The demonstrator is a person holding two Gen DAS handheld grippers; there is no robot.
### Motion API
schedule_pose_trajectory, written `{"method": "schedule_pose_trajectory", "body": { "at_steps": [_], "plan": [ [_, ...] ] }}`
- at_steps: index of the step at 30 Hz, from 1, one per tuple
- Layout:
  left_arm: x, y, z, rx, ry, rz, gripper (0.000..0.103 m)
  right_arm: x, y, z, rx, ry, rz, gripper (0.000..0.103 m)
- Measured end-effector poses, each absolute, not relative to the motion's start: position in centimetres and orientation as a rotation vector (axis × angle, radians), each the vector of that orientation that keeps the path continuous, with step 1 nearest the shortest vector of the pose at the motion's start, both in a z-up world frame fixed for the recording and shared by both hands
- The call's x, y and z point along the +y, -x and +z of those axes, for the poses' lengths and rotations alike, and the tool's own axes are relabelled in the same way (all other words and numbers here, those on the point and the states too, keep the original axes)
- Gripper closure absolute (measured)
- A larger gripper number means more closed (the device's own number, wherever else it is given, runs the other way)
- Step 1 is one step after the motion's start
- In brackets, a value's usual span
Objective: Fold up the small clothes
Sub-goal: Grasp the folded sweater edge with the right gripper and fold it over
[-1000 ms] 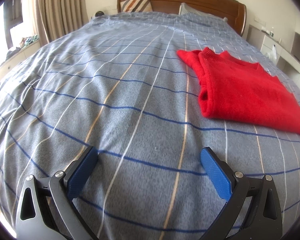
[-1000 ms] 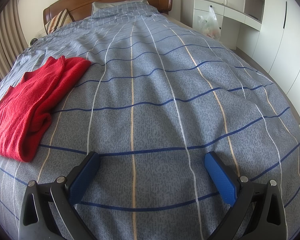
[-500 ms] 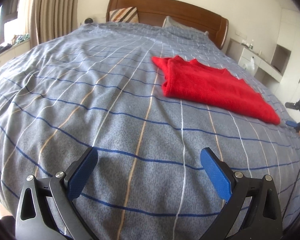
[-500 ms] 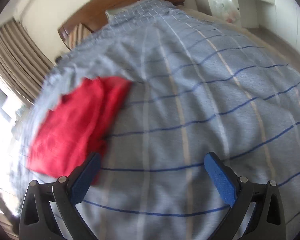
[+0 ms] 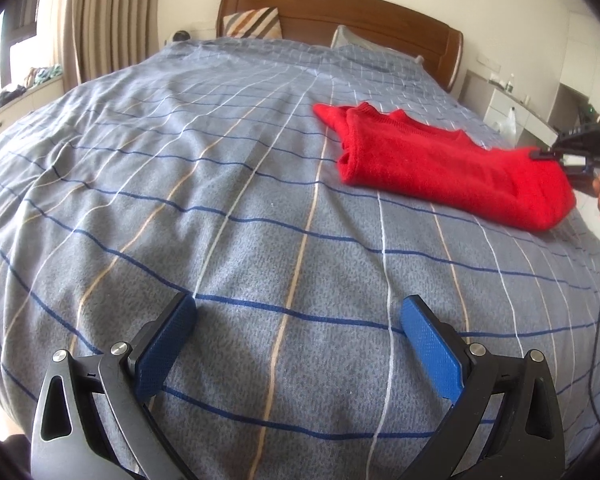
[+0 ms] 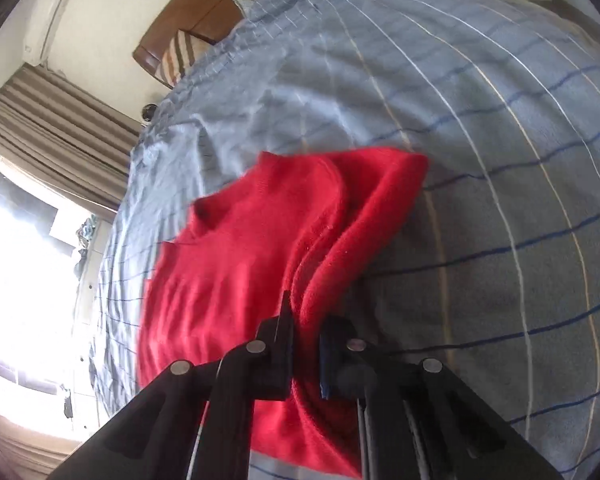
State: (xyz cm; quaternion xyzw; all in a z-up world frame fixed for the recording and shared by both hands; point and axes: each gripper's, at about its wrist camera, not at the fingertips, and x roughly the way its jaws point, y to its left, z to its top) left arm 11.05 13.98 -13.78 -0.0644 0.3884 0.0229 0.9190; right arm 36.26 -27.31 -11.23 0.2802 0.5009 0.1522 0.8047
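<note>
At frame right of left view, right gripper (image 5: 556, 156) closing on near edge of red sweater (image 5: 440, 160), knit bunched between jaws. Sweater lies half-folded on bed (image 5: 220, 220). Left gripper (image 5: 296, 344) wide open, empty. Risk: thin pinch slips, layers separate on lift.

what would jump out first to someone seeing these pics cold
The red sweater stands out, lying partly folded on the right side of the blue-grey checked bedspread. The right gripper is closing its jaws on the sweater's near edge, cloth bunched between them. The left gripper hangs wide open over bare bedspread, with nothing in it.
</note>
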Motion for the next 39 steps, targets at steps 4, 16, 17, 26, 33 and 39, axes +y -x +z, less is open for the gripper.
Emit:
{"method": "schedule_pose_trajectory", "body": {
  "at_steps": [4, 16, 17, 26, 33, 39],
  "plan": [
    [14.9, -10.7, -13.8, 0.791, 0.14, 0.063, 0.001, -19.3, -37.8, -6.4, 1.037, -0.534, 0.464, 0.093],
    [16.8, -10.5, -13.8, 0.786, 0.222, 0.067, 0.001, 0.3, -39.5, -13.2, 1.238, -0.441, 0.763, 0.054],
    [16.9, -10.5, -13.8, 0.786, 0.227, 0.067, 0.001, 0.0, -39.2, -13.1, 1.229, -0.503, 0.828, 0.054],
    [17.2, -10.6, -13.7, 0.782, 0.262, 0.067, 0.001, -6.4, -36.7, -9.1, 1.096, -0.265, 0.686, 0.052],
    [16.7, -10.4, -13.9, 0.785, 0.219, 0.077, 0.001, 1.8, -31.1, -14.3, 1.134, -0.032, 0.848, 0.064],
    [16.5, -10.1, -13.9, 0.788, 0.208, 0.077, 0.001, 1.9, -27.7, -12.2, 1.042, 0.081, 0.89, 0.064]
  ]
}}
